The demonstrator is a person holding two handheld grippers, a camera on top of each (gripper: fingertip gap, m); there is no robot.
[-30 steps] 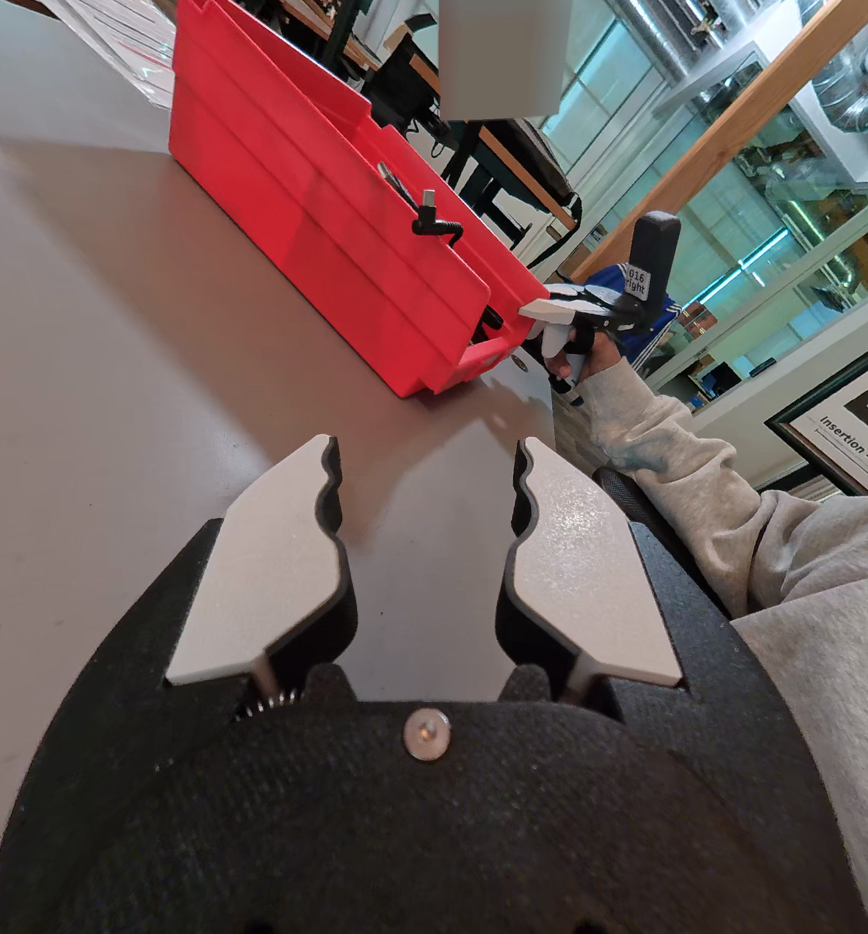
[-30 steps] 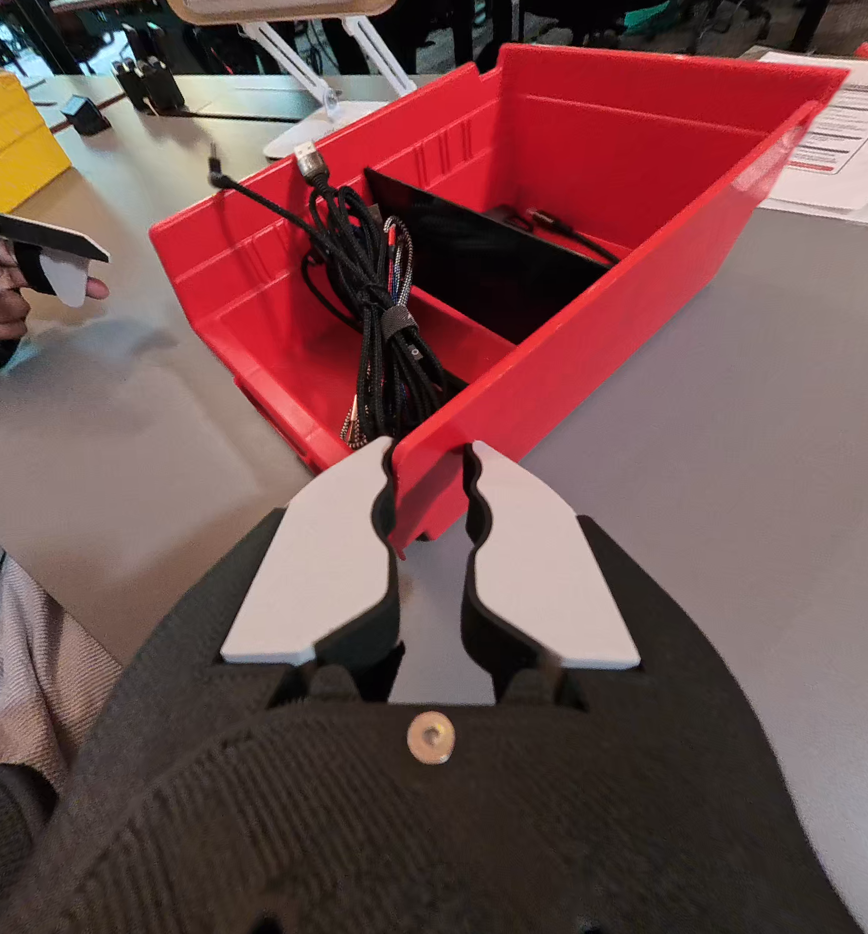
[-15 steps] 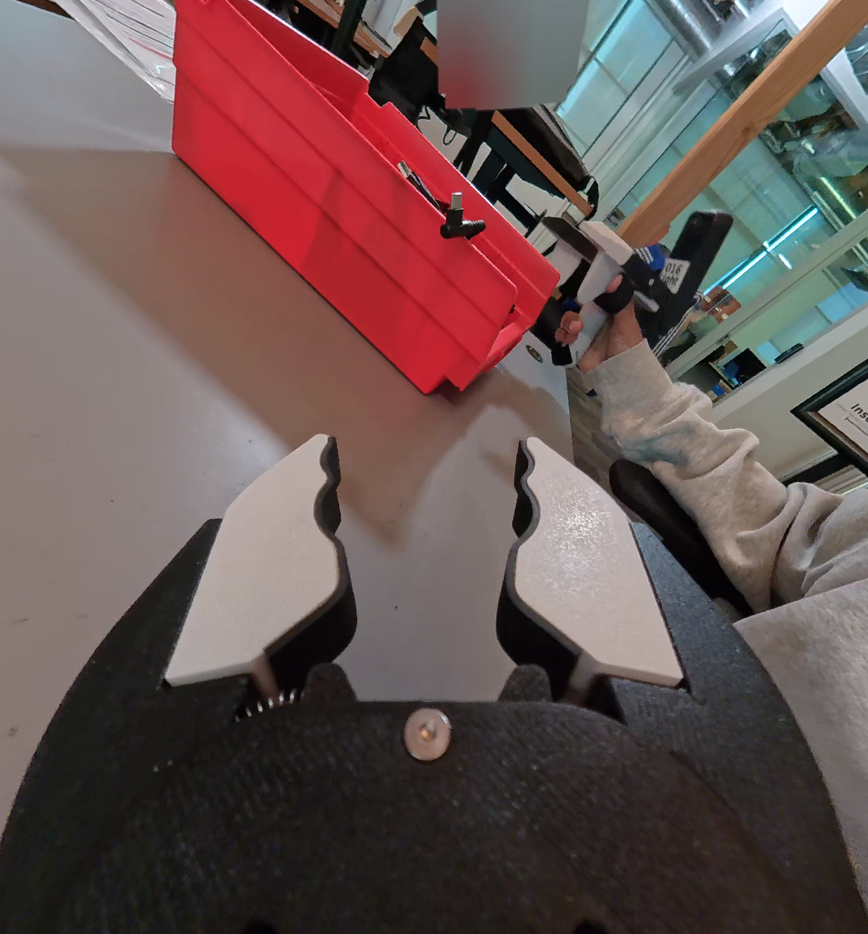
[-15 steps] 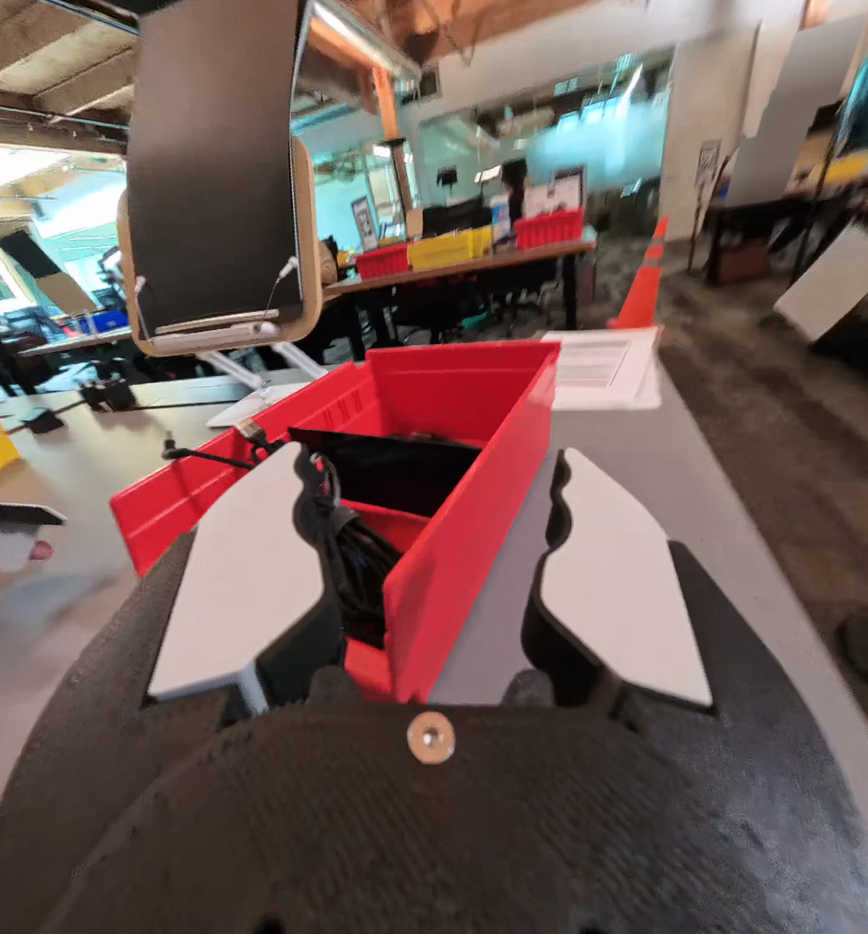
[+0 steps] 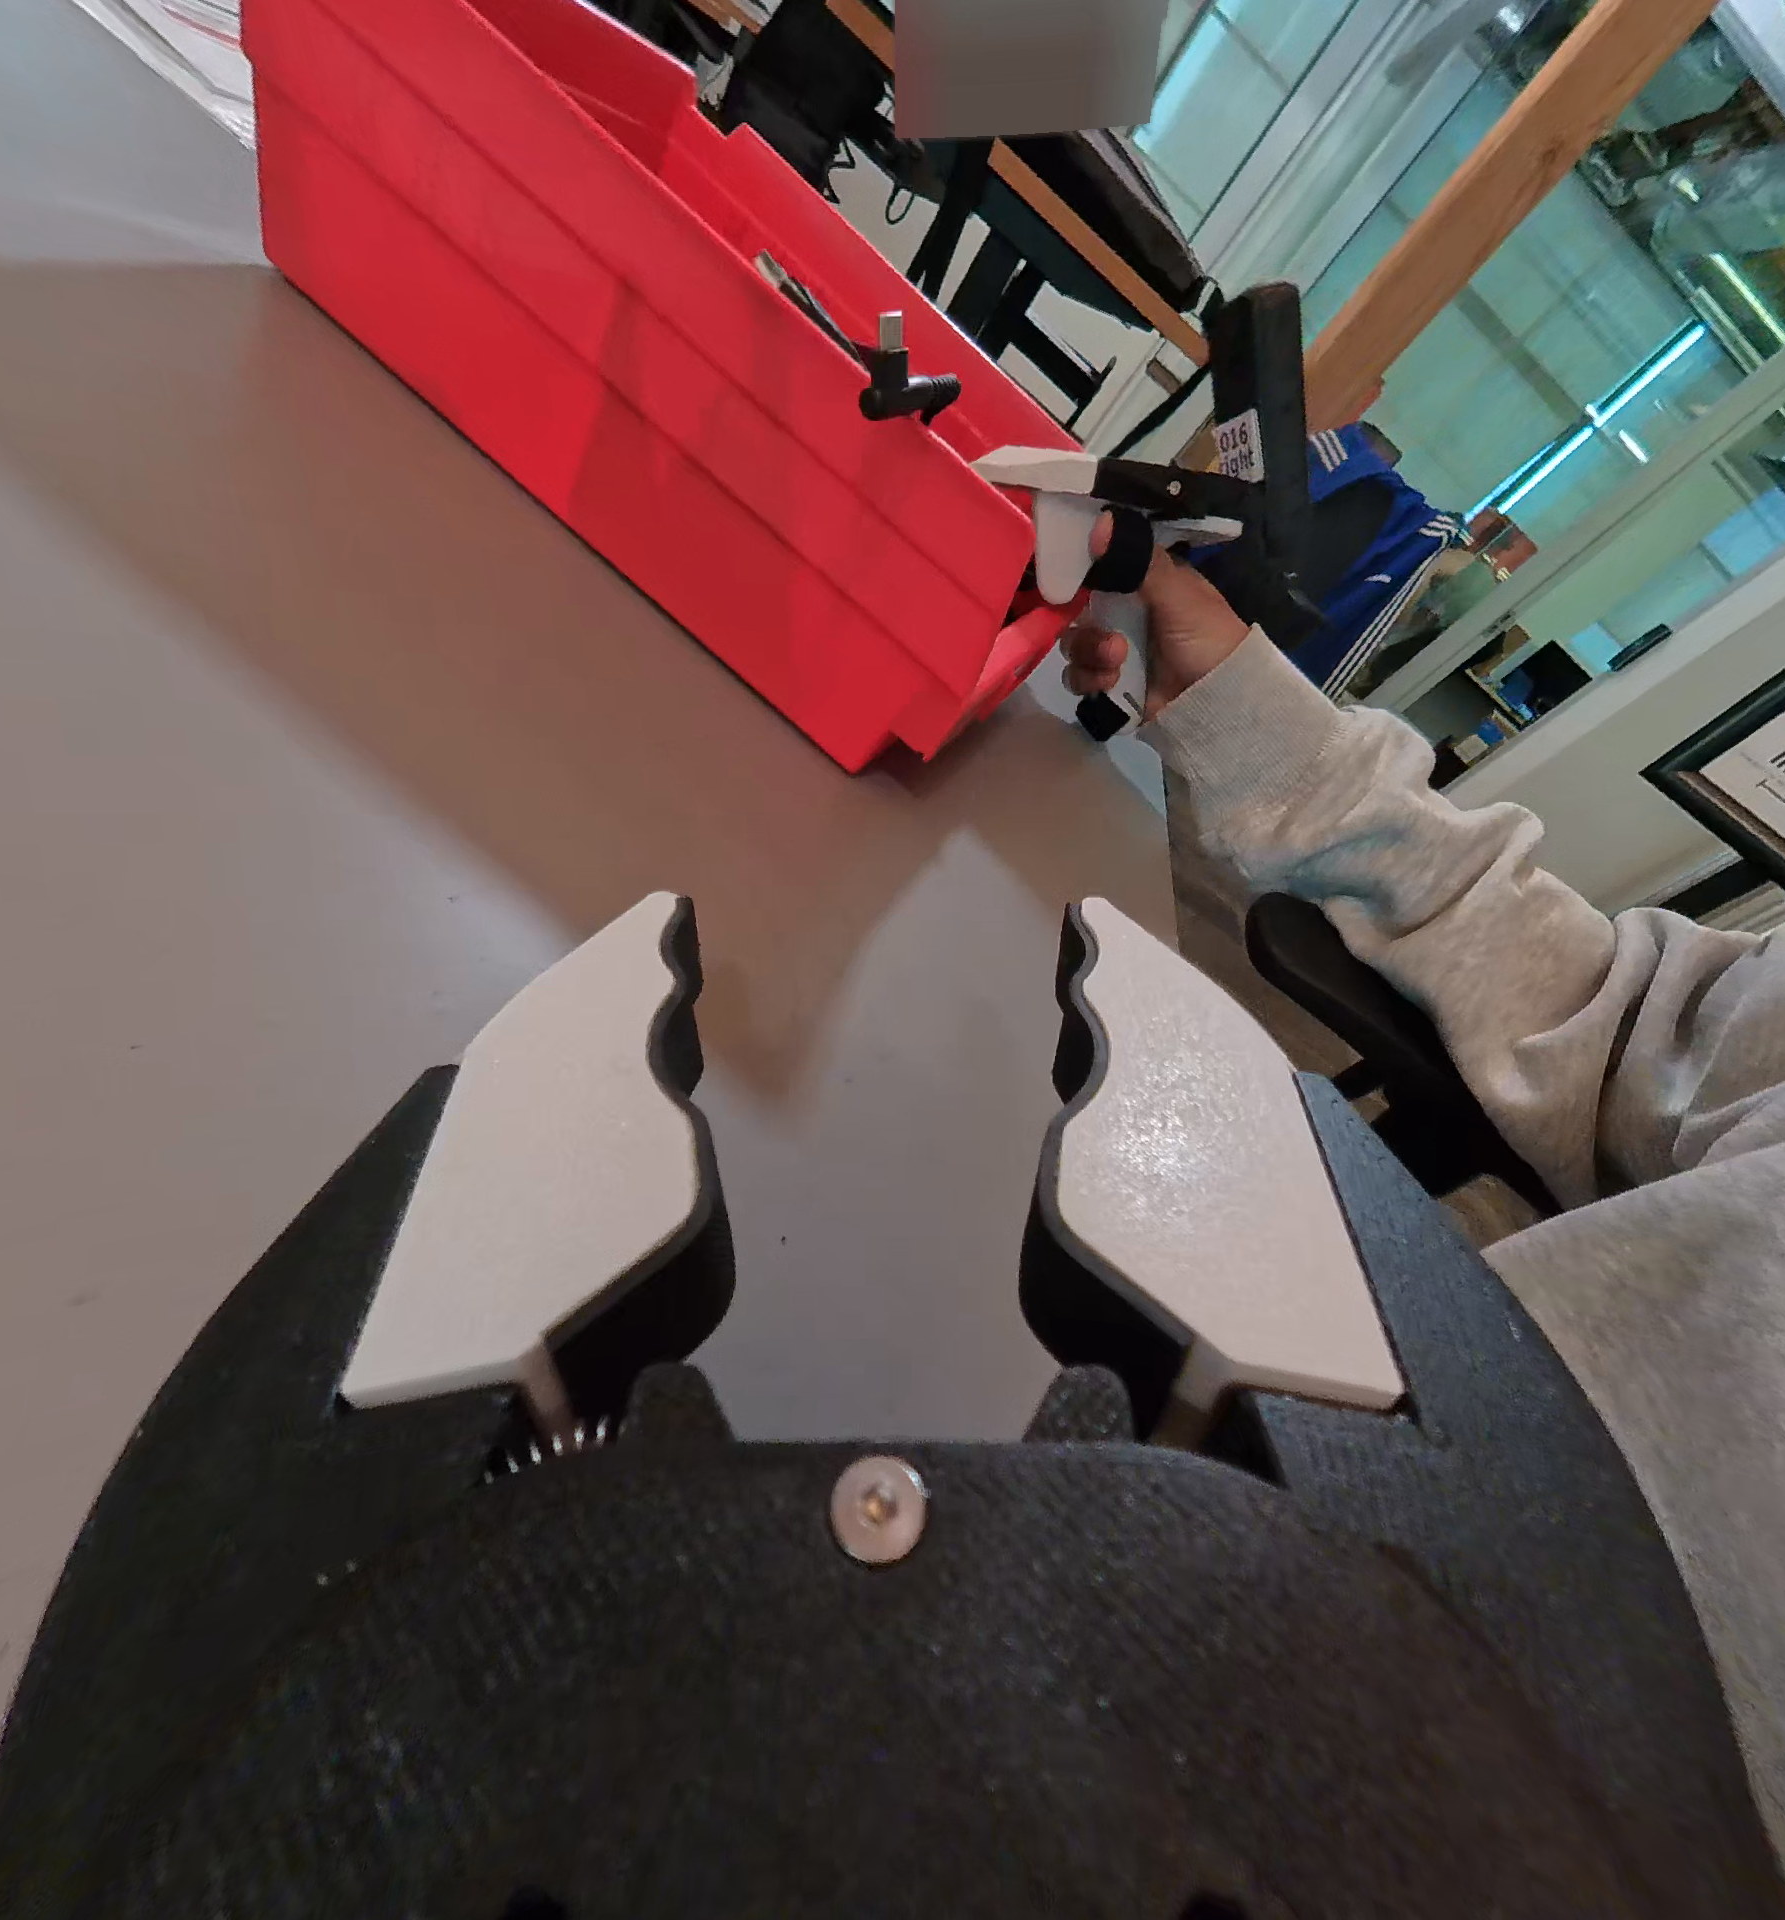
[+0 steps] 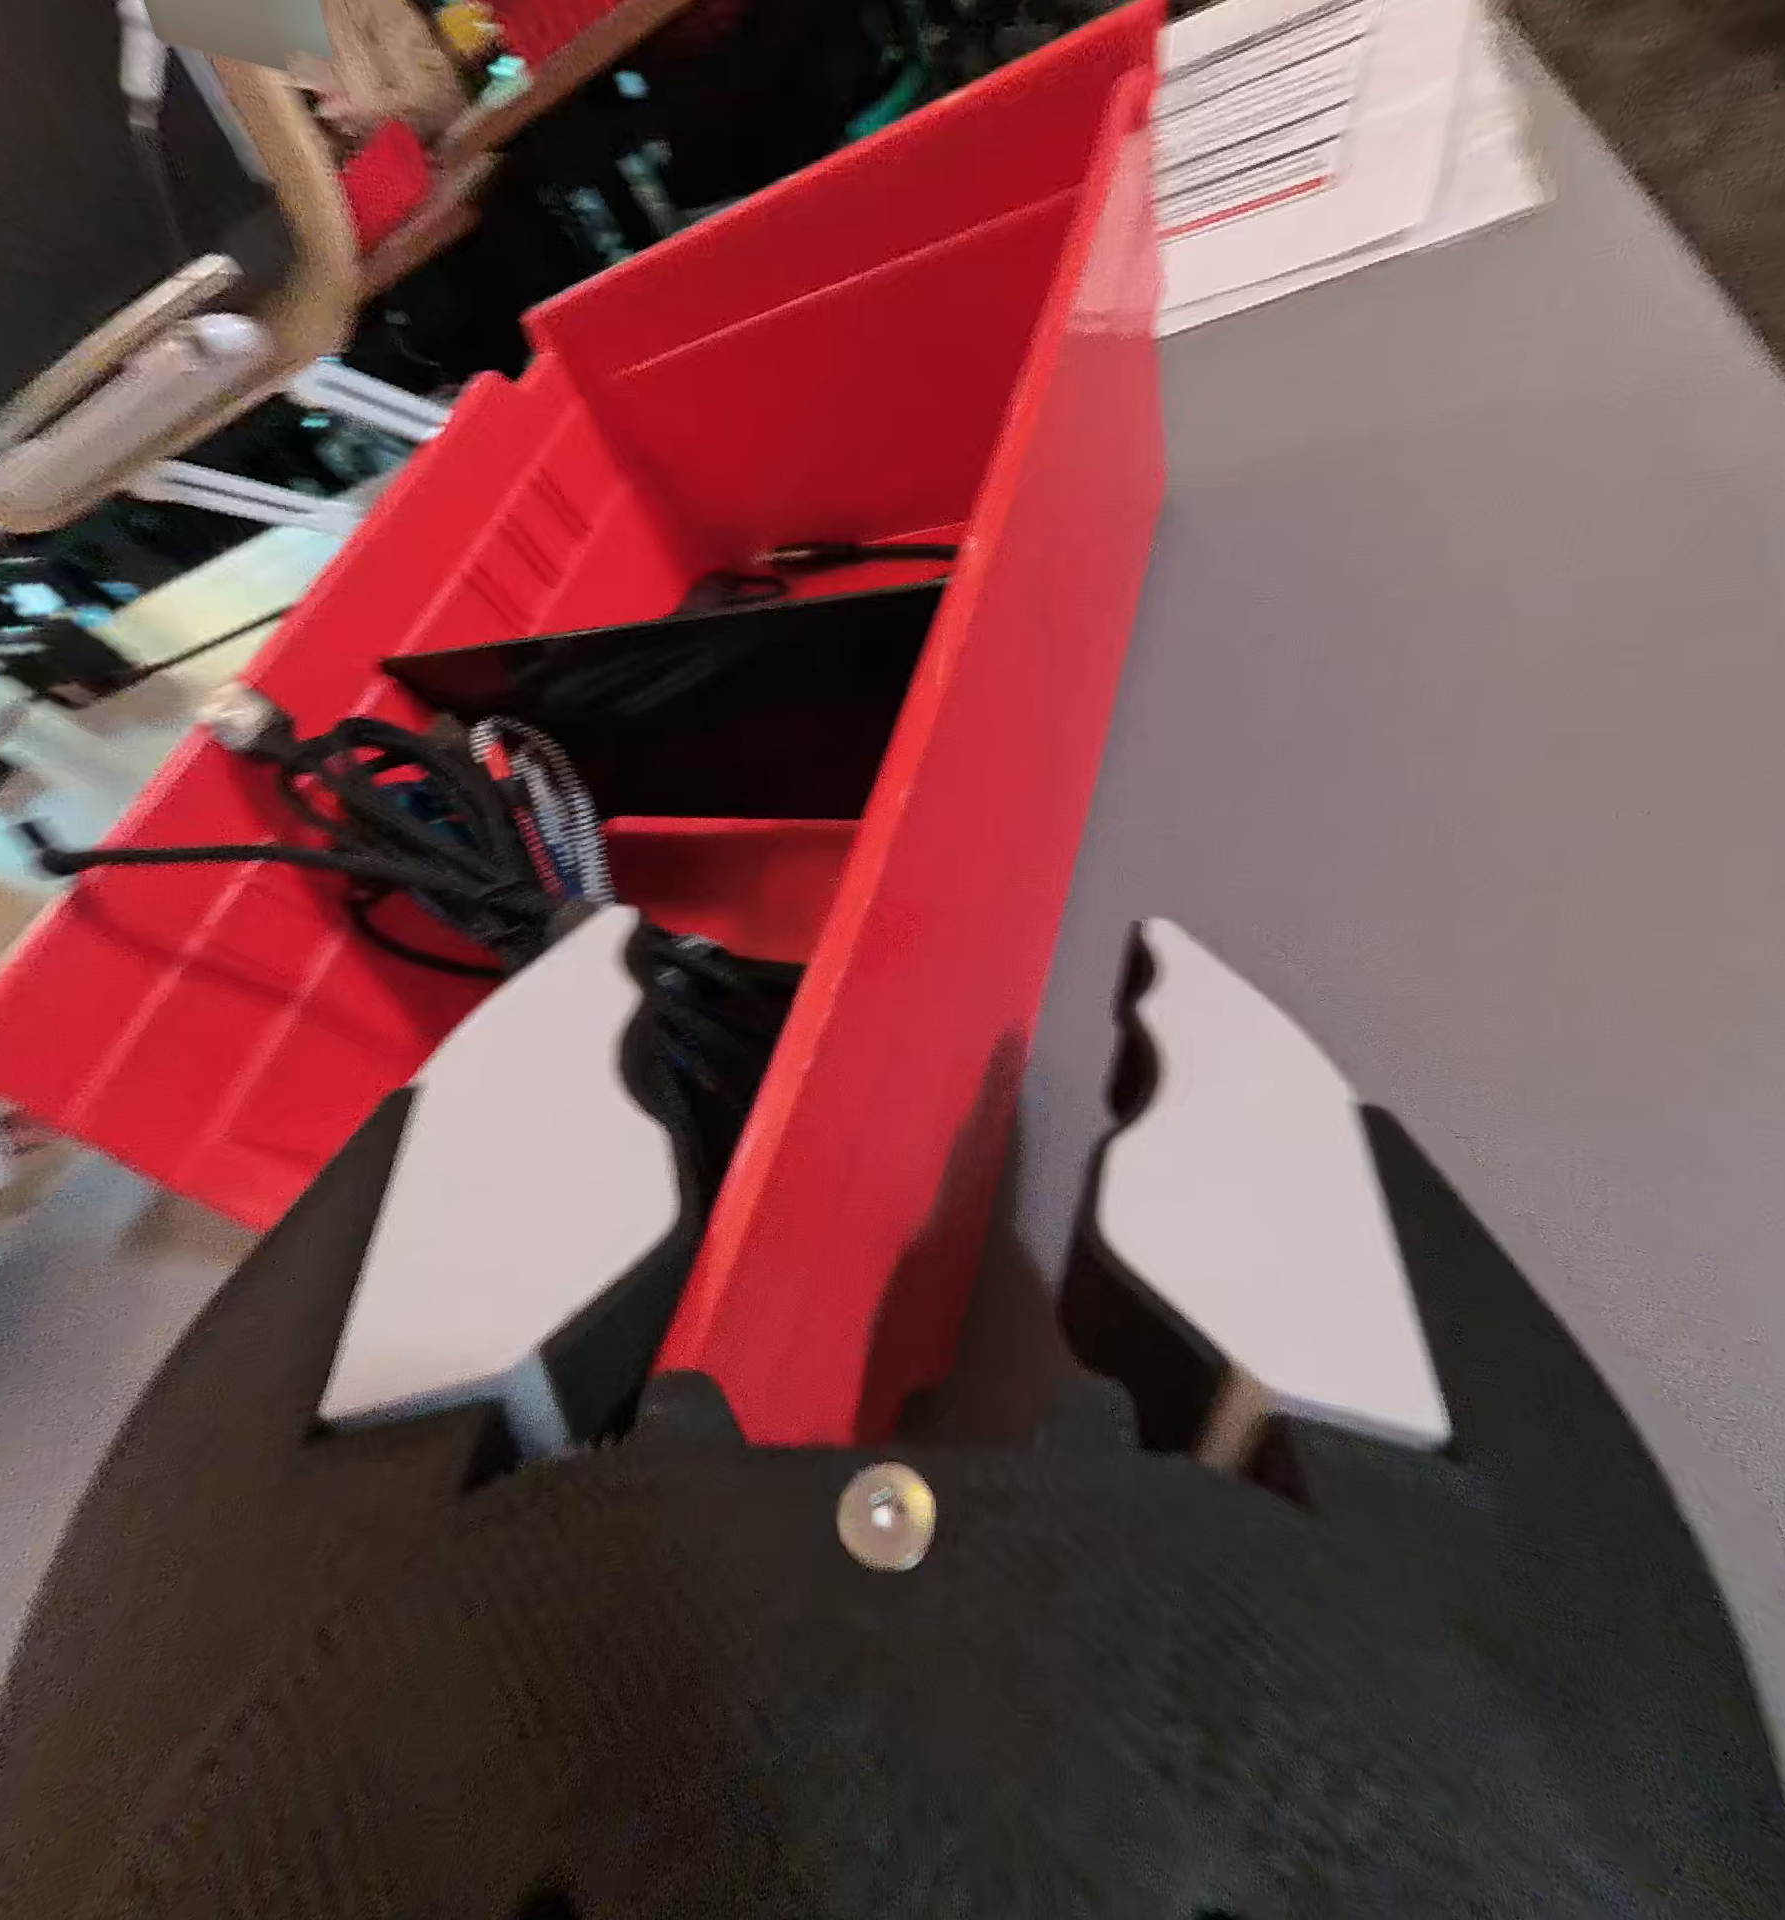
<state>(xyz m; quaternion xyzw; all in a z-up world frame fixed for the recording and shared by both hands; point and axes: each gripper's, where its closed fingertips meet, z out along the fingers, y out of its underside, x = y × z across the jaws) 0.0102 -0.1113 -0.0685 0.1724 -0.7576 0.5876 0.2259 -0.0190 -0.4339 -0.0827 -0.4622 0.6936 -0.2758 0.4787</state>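
Left wrist view, left gripper (image 5: 880, 925): fingers spread wide, nothing between them; only bare grey table (image 5: 192, 935) lies in the gap.
Left wrist view, red bin (image 5: 597, 416): well ahead of the fingertips and slightly to their left, standing on the table; a black angled cable plug (image 5: 898, 379) pokes over its near rim.
Left wrist view, right gripper (image 5: 1033, 468): far beyond the right fingertip, at the bin's end corner, held by a hand (image 5: 1168, 634) in a grey sleeve (image 5: 1439, 914).
Left wrist view, hidden: the bin's inside; a mosaic patch covers the top centre.
Right wrist view, right gripper (image 6: 883, 935): fingers spread, straddling the bin's side wall (image 6: 971, 935); left finger inside the bin, right finger outside over the table.
Right wrist view, black cable bundle (image 6: 431, 821): just beyond the left fingertip, against a black divider (image 6: 722, 696).
Right wrist view, paper sheet (image 6: 1314, 156): on the table far ahead of the right fingertip, beside the bin's far end.
Risk: closing here could pinch a cable loop against the wall, and a pull might drag or tip the bin.
Hard to make out: the frame is motion-blurred, so whether the left finger touches the cables is uncertain; it probably does.
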